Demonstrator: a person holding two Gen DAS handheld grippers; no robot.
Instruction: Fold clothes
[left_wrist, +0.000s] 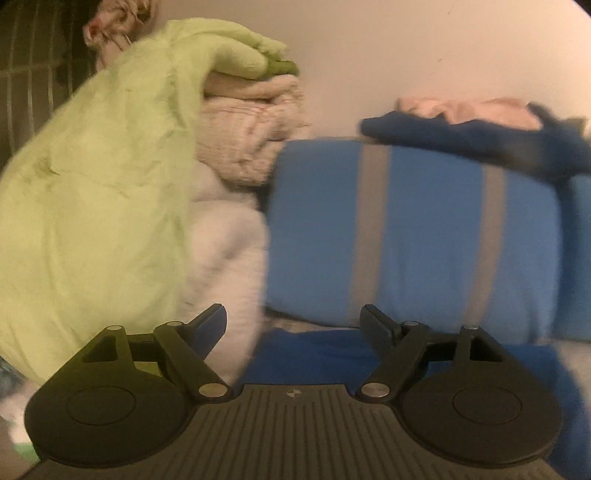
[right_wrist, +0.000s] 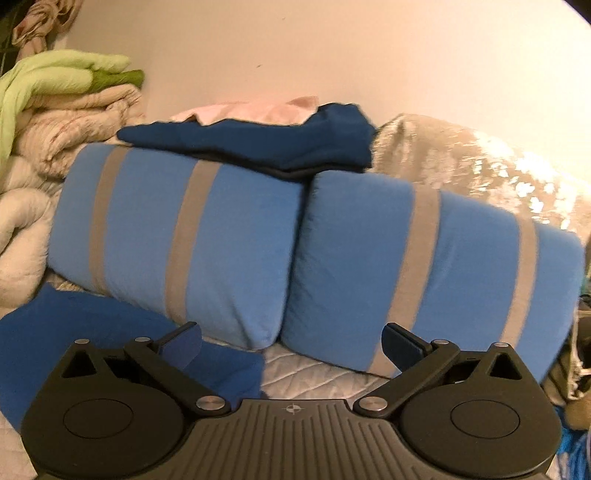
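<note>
- Left gripper (left_wrist: 293, 325): fingers spread wide, nothing between them; it hangs just above a royal-blue garment (left_wrist: 314, 354) lying on the bed.
- Right gripper (right_wrist: 291, 345): fingers likewise spread and holding nothing; the same royal-blue garment (right_wrist: 92, 332) lies low and to the left in this view, its near corner passing behind the left finger (right_wrist: 181, 341). Contact between finger and cloth cannot be told.
- Bed: a pale quilted mattress cover (right_wrist: 317, 376) shows between the garment and the pillows.
- Pillows: two light-blue pillows with grey stripes stand side by side, touching, against the wall; left pillow (right_wrist: 177, 236), right pillow (right_wrist: 436, 280). Only one of them (left_wrist: 413, 236) shows in the left wrist view.
- Stack on the pillows: a navy garment (right_wrist: 258, 144) lies across their top edges, with a pale pink cloth (right_wrist: 258, 110) on top of it, toward the wall.
- Left of the pillows: a pile of cream bedding (right_wrist: 74, 125) topped by lime-green fabric (right_wrist: 62, 74); in the left wrist view the green fabric (left_wrist: 92, 206) hangs down and fills the left side.
- Right of the navy garment: a shiny beige textile (right_wrist: 461, 162) behind the right pillow.
- Both views are blurred.
</note>
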